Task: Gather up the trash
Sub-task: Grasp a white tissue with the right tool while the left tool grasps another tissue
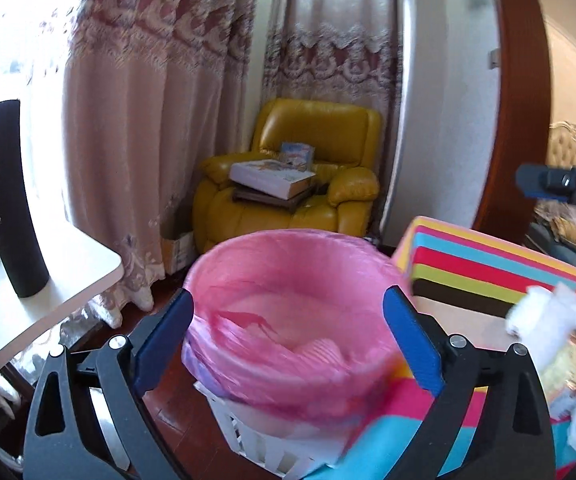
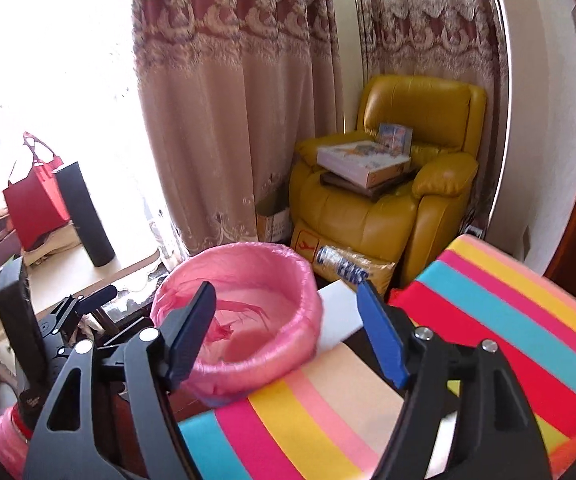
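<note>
A: Below the left gripper (image 1: 288, 336), between its blue-padded fingers (image 1: 164, 340), sits the round bin lined with a pink plastic bag (image 1: 291, 312); the jaws are spread wide with nothing held.

B: And the bin's body?

A: Mostly hidden. Only a white slatted basket wall (image 1: 264, 440) shows under the bag, cut off by the lower edge. Something pale and ribbed lies inside at the bottom, too blurred to name.

B: Where is the trash?

A: At the far right of the left wrist view, a heap of white crumpled tissue and wrappers (image 1: 555, 316) rests on the bright striped cloth surface (image 1: 483, 264). It smears into the frame edge, so single pieces cannot be told apart.

B: The right gripper (image 2: 284, 328)?

A: Its jaws are also wide apart and empty, hovering over the near rim of the same pink bin (image 2: 240, 312), which stands just beside the striped cloth (image 2: 507, 320). The heap does not appear in that view.

B: Behind?

A: A mustard-yellow leather armchair (image 2: 387, 208) with stacked books (image 2: 363, 160) on its seat, patterned beige curtains (image 2: 228, 100), and a tall black cylinder (image 2: 84, 216) on a white table (image 2: 72, 280) beside a red bag (image 2: 34, 208), its top washed out by window glare
</note>
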The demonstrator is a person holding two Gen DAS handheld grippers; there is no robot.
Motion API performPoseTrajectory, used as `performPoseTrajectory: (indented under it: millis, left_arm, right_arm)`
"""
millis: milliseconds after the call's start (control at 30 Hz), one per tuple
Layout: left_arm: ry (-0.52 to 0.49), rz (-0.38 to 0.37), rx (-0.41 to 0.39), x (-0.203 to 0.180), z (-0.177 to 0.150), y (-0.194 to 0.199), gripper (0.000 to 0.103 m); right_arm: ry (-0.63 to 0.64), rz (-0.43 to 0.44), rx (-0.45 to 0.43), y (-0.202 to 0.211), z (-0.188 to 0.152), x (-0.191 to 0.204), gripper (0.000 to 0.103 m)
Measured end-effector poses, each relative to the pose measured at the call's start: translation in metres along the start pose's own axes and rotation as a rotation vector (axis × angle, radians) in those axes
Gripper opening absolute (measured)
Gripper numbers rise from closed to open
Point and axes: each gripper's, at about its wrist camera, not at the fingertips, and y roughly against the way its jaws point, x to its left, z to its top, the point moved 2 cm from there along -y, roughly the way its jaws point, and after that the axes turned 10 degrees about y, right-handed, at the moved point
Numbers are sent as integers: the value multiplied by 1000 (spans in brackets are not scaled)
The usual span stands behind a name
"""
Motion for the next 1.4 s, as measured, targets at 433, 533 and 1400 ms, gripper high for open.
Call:
performPoseTrajectory:
  millis: [433, 533, 1400]
  left_arm:
    - [-175, -329, 93, -134, -59, 50, 89]
    - [-226, -362, 131, -164, -79, 48, 89]
    - [-180, -306, 305, -172, -162, 13, 89]
  right_arm:
    - [-98, -192, -19, 143, -113, -80, 74]
    - [-159, -217, -3, 162, -150, -93, 74]
    - [-267, -474, 131, 206, -288, -101, 74]
